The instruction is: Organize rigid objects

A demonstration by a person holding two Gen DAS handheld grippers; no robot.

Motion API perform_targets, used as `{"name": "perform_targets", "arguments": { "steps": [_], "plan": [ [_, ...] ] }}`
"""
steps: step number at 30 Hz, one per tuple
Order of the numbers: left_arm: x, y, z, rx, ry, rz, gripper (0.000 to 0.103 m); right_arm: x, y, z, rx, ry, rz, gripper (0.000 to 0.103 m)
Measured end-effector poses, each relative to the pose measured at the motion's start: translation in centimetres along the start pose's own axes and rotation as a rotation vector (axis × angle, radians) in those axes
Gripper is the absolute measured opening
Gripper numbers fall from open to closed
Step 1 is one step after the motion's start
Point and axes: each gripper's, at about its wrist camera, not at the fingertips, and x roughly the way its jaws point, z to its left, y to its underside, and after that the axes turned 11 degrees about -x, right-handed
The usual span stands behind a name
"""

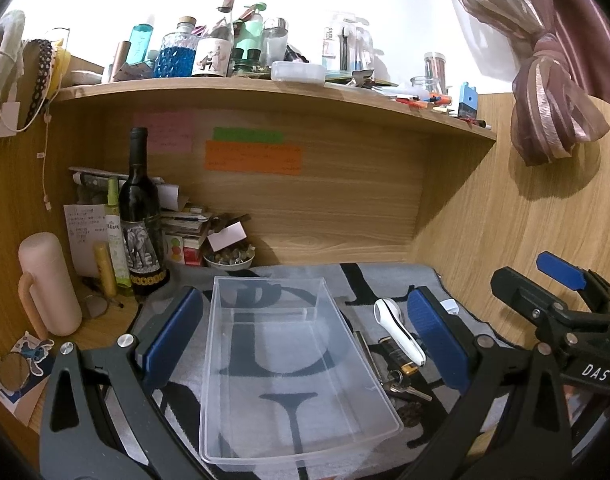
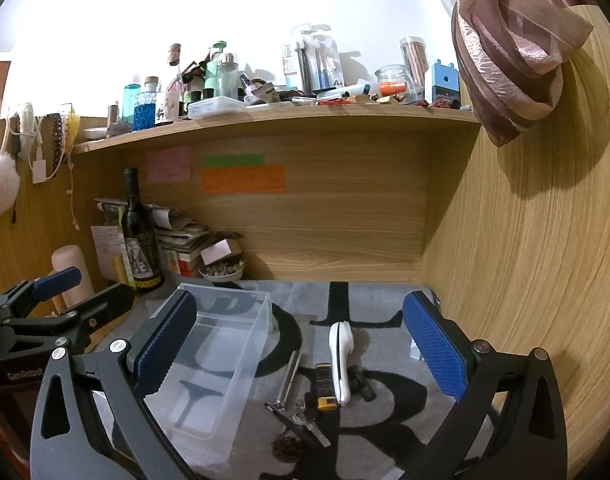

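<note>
Both of my grippers sit closest to the lenses, the left gripper point(image 1: 305, 336) with its blue-padded fingers spread wide to either side of the box, the right gripper point(image 2: 301, 344) likewise spread wide above the loose items, and neither holds anything. Beneath them, the largest thing on the desk is the grey mat with big black letters point(image 1: 389, 280), and on its left half rests the clear rectangular plastic box point(image 1: 289, 364), upright, open-topped and, as far as I can see through its walls, with nothing inside. By my judgement the sorting has not begun: every small object lies on the mat just right of the box. Longest of them is the white handheld plastic device point(image 2: 340, 356), lying lengthwise; touching its left side is the black-and-yellow lighter-shaped item point(image 2: 325, 388); left of that, a slim silver metal rod point(image 2: 287, 376) slants beside the box wall. Below sit a bunch of metal keys point(image 2: 305, 424), a small black angled piece point(image 2: 363, 382) right of the white device, and a dark round knobbly thing point(image 2: 287, 446) I cannot identify. All six look left to move into the box; the wine bottle and shelf clutter I read as background.
</note>
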Motion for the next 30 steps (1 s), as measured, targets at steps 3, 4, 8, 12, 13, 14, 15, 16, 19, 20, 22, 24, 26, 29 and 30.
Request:
{"name": "perform_targets", "arguments": {
  "steps": [3,4,8,12,13,14,15,16,19,20,22,24,26,29,30],
  "plan": [
    [0.03,0.01,-0.02,0.004,-0.003,-0.003,0.103,0.01,0.01,-0.04,0.000,0.000,0.000,0.103],
    [0.02,-0.02,0.07,0.003,-0.002,-0.003,0.103,0.00,0.03,-0.03,0.000,0.000,0.000,0.103],
    [0.02,0.03,0.01,0.008,-0.004,-0.007,0.103,-0.03,0.03,0.00,-0.002,0.001,-0.002,0.103],
    [-0.18,0.15,-0.07,0.010,0.005,-0.011,0.103,-0.10,-0.03,0.06,-0.005,0.006,-0.003,0.103],
    [-0.27,0.14,-0.04,0.009,0.007,-0.011,0.103,-0.08,-0.06,0.04,-0.005,0.005,-0.003,0.103],
    [-0.27,0.14,-0.07,0.010,0.008,-0.011,0.103,-0.08,-0.09,0.05,-0.005,0.007,-0.003,0.103],
    [-0.28,0.14,-0.10,0.011,0.009,-0.012,0.103,-0.08,-0.12,0.05,-0.005,0.008,-0.004,0.103],
    [-0.28,0.14,-0.13,0.011,0.009,-0.012,0.103,-0.10,-0.10,0.04,-0.005,0.008,-0.004,0.103],
    [-0.29,0.09,-0.14,0.012,0.011,-0.011,0.103,-0.10,-0.02,0.01,-0.006,0.007,-0.005,0.103],
    [-0.28,0.05,-0.14,0.011,0.012,-0.011,0.103,-0.12,-0.04,0.01,-0.008,0.007,-0.006,0.103],
    [-0.25,0.02,-0.19,0.011,0.013,-0.010,0.103,-0.19,-0.05,0.03,-0.010,0.009,-0.007,0.103],
    [-0.21,-0.03,-0.23,0.012,0.012,-0.009,0.103,-0.17,-0.11,0.05,-0.012,0.008,-0.008,0.103],
    [-0.25,0.00,-0.20,0.009,0.013,-0.011,0.103,-0.12,-0.15,0.07,-0.015,0.009,-0.007,0.103],
    [-0.24,-0.03,-0.16,0.013,0.014,-0.011,0.103,-0.07,-0.13,0.06,-0.015,0.008,-0.004,0.103],
    [-0.18,-0.05,-0.20,0.014,0.012,-0.012,0.103,0.01,-0.14,0.09,-0.016,0.008,-0.002,0.103]
  ]
}}
